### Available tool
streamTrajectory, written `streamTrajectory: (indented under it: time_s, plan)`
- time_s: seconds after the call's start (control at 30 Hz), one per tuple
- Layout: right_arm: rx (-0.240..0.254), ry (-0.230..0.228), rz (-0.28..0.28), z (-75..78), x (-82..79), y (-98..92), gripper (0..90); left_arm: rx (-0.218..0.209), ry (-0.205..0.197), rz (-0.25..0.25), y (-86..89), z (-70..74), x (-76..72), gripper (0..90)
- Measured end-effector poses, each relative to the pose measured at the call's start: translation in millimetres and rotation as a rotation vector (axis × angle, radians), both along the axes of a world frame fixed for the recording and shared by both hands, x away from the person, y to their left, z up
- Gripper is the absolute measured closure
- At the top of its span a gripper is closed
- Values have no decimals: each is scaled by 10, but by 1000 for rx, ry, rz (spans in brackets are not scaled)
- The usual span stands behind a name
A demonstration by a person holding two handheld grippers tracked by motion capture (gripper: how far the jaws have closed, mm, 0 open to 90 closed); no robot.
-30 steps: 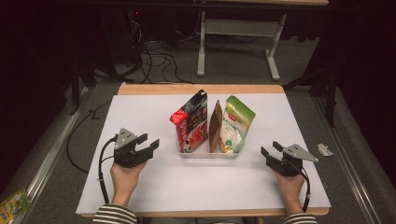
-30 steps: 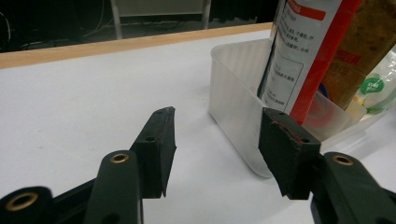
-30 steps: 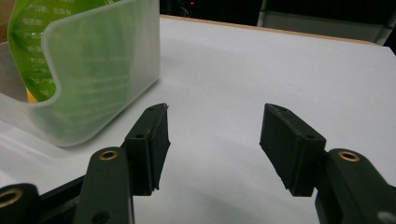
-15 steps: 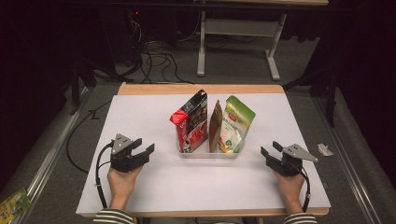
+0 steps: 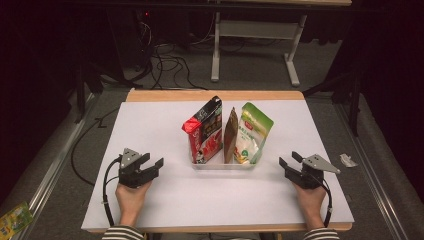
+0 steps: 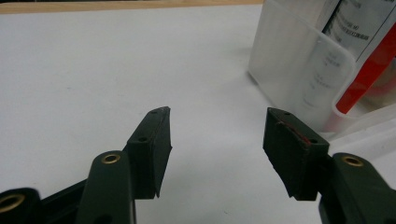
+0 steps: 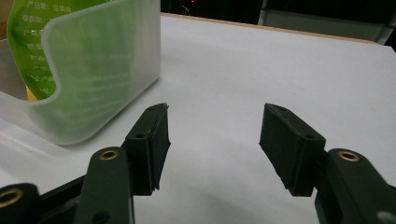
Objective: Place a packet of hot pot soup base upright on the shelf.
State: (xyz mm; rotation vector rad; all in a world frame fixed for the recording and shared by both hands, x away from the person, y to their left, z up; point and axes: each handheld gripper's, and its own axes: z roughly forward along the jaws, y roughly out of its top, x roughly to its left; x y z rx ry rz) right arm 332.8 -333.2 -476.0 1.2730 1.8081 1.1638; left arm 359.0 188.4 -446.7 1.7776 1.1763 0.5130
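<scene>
A clear plastic tray (image 5: 222,164) stands mid-table and holds three upright packets: a red and black one (image 5: 205,127), a flat brown one (image 5: 231,132) and a green and white pouch (image 5: 252,132). My left gripper (image 5: 152,161) rests low over the table to the tray's left. Its jaws have just been opening and hold nothing. In the left gripper view the left gripper (image 6: 215,126) points past the tray wall (image 6: 289,70). To the tray's right, my right gripper (image 5: 288,158) is open and empty. The right gripper view shows that gripper (image 7: 212,123) beside the tray corner (image 7: 107,70) with the green pouch (image 7: 32,28) behind it.
A white sheet (image 5: 150,130) covers the wooden table. A small wrapper (image 5: 347,160) lies off the right edge, and a green packet (image 5: 12,220) lies on the floor at lower left. Cables and a desk frame (image 5: 250,30) are behind the table.
My left gripper has sunk toward the table and come a little nearer the front edge. The right gripper and the packets have stayed put.
</scene>
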Motion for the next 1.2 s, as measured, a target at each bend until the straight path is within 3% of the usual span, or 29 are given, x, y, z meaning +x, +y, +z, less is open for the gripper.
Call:
streamTrajectory:
  time_s: [0.23,0.37,0.97,1.2]
  plan:
    - [0,0,0,0,0,0,424,-13,20,15,5,-130,31,413]
    - [3,2,-2,0,-2,1,424,2,28,14,-17,-186,32,410]
    - [2,0,1,0,-1,0,423,45,28,41,-71,-357,119,410]
    - [0,-2,3,-1,-1,1,423,50,16,53,-76,-362,111,408]
